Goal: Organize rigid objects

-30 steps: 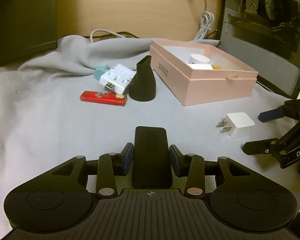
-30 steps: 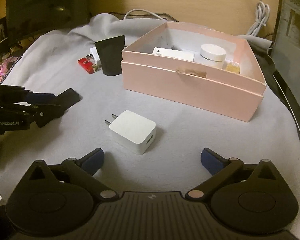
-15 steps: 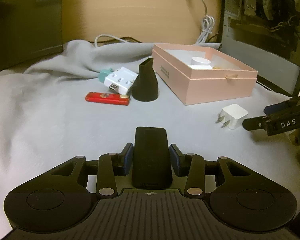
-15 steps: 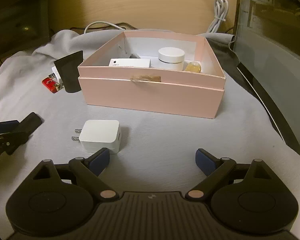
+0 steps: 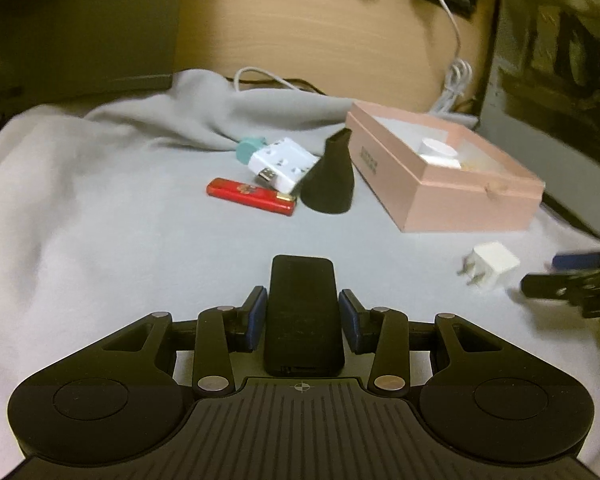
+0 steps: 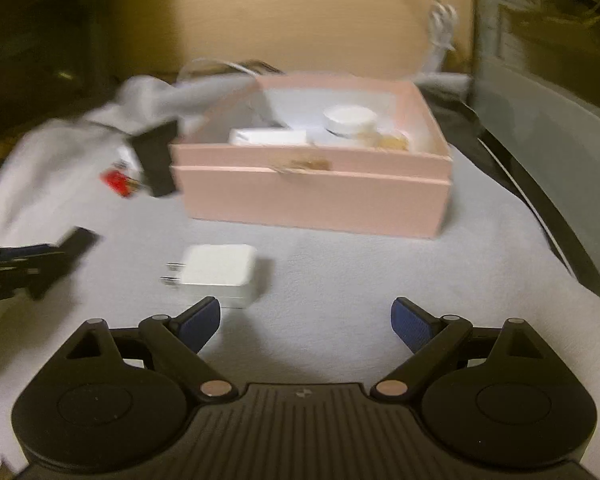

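My left gripper is shut on a flat black device and holds it above the grey blanket. A pink open box sits to the right and holds a white round jar and a white flat box. A white plug charger lies on the blanket just ahead of my right gripper's left finger. My right gripper is open and empty. It shows in the left wrist view next to the charger.
A red lighter, a white USB adapter, a teal piece and a black cone nozzle lie left of the box. A dark panel stands at right. White cables hang at the back wall.
My left gripper has lifted and tilted back with the black device. My right gripper has moved in closer to the white charger, and its view is blurred by motion.
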Tool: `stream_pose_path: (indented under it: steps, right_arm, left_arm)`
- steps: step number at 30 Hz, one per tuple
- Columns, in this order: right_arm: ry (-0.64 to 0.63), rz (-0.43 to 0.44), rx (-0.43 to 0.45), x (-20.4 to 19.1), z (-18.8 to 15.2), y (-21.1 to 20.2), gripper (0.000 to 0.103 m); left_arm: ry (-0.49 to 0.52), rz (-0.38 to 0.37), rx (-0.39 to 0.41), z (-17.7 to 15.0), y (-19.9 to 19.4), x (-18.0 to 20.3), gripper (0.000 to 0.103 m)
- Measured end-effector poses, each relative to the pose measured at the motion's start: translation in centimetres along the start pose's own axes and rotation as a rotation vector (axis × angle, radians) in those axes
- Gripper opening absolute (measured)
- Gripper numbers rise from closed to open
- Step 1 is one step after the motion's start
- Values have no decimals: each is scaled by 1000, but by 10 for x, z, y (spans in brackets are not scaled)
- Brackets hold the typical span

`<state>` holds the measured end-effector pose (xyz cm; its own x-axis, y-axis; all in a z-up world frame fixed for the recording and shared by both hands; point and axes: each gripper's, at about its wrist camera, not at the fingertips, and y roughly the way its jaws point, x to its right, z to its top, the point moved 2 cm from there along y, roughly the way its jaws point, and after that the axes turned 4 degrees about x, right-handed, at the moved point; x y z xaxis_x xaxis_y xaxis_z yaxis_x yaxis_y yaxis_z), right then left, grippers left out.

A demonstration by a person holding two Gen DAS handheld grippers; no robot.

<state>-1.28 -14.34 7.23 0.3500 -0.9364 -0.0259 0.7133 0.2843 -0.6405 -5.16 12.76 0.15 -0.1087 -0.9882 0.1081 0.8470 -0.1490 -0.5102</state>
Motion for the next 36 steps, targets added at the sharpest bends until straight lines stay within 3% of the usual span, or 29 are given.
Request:
stream_pose_path:
  steps: [3,6,9,13,16,21,24,30,36]
  right_arm:
    - [-83,-27,52,-15,-5,-12,93]
    - [-170,-39,64,-34,-5,-13,93]
    - [-144,3,23,-47,4,-2,93]
    - [-140,-19,-4,-55,17,22,92]
    - [-109,-7,-28,-51,23,35,91]
    - [-79,56,-72,-45,21,42,79]
    - [-99,62,-65,-49,19,41,77]
    - [-109,62,-50,-51,19,39,62]
    - [-115,49,-39,-47,19,31,61]
  left_arm:
    - [68,-13,-14,-2,-1,10,44]
    - [36,-26,-32,-1,-1,9,44]
    - [35,-13,-57,0,-2,13,44]
    - [106,7,-86,1,-3,22,44]
    - [68,13,-120,5,-2,20,44]
    - [59,35,-143,5,-3,21,44]
    - [72,40,-136,5,-3,23,44]
    - [74,67,-73,-5,-13,28,44]
    - [76,0,-45,-4,-22,29,43]
